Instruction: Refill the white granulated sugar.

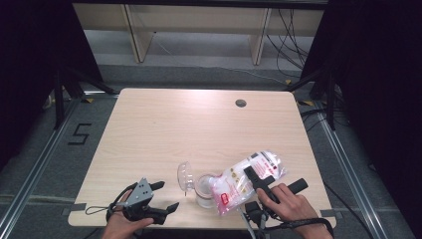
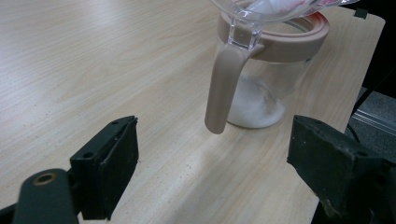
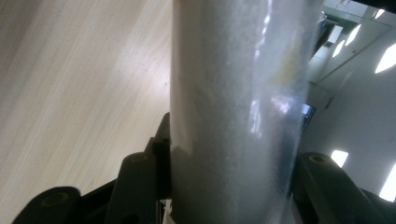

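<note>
1. high view: right tongs (image 1: 260,183) clamp a plastic bag (image 1: 247,180) of white granules, tilted w/ its low end over the clear jar (image 1: 205,195) near the front edge of the desk (image 1: 164,129). jar has a pink rim; clear hinged lid (image 1: 185,177) is flipped open to its left.
2. right gripper view: bag (image 3: 233,116) fills the gap between the jaws, pads pressed on both sides, so a firm grip on the bag.
3. left gripper view: left tongs (image 2: 212,170) open, nothing between the jaws; jar (image 2: 261,88) stands just ahead, apart from them, its handle (image 2: 223,88) pointing at the gap. some white powder already at the jar bottom.
4. risk: jar is unheld. bag weight or a nudge on the rim could tip or slide it, prob spilling granules on desk.
5. risk: bag mouth looks wider than the jar opening; too steep a tilt may dump contents past the rim.
6. risk: soft bag could sag or slip in the grip, shifting the stream off target.
</note>
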Motion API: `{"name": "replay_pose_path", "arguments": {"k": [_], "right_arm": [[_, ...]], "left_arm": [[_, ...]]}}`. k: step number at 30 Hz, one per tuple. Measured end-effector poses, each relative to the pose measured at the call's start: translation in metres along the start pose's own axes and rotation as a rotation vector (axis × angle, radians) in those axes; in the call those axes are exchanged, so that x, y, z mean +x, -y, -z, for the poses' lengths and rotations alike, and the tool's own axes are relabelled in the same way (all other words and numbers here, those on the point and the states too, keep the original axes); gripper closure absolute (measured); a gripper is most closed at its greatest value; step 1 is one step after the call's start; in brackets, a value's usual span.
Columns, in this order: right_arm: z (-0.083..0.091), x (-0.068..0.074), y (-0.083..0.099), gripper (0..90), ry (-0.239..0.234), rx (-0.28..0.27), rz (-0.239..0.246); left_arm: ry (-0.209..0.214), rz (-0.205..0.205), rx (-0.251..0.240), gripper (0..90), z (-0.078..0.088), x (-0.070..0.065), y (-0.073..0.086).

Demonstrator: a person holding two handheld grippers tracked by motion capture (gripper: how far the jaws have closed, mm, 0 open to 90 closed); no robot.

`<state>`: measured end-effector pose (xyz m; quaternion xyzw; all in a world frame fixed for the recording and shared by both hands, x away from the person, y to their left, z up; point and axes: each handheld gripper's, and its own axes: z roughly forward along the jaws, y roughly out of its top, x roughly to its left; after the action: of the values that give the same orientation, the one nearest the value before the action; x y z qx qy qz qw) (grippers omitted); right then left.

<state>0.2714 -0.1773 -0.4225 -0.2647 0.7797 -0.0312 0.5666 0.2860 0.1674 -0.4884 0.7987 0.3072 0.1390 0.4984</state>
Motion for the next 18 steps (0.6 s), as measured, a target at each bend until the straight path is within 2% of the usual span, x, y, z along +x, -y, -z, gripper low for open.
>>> {"name": "replay_pose_path", "arguments": {"k": [18], "right_arm": [[0.0001,0.0001,0.0007,58.5,-0.001,-0.001,-0.004]], "left_arm": [[0.0,-0.007,0.007,15.9,0.0004,0.0005,0.0]]}}
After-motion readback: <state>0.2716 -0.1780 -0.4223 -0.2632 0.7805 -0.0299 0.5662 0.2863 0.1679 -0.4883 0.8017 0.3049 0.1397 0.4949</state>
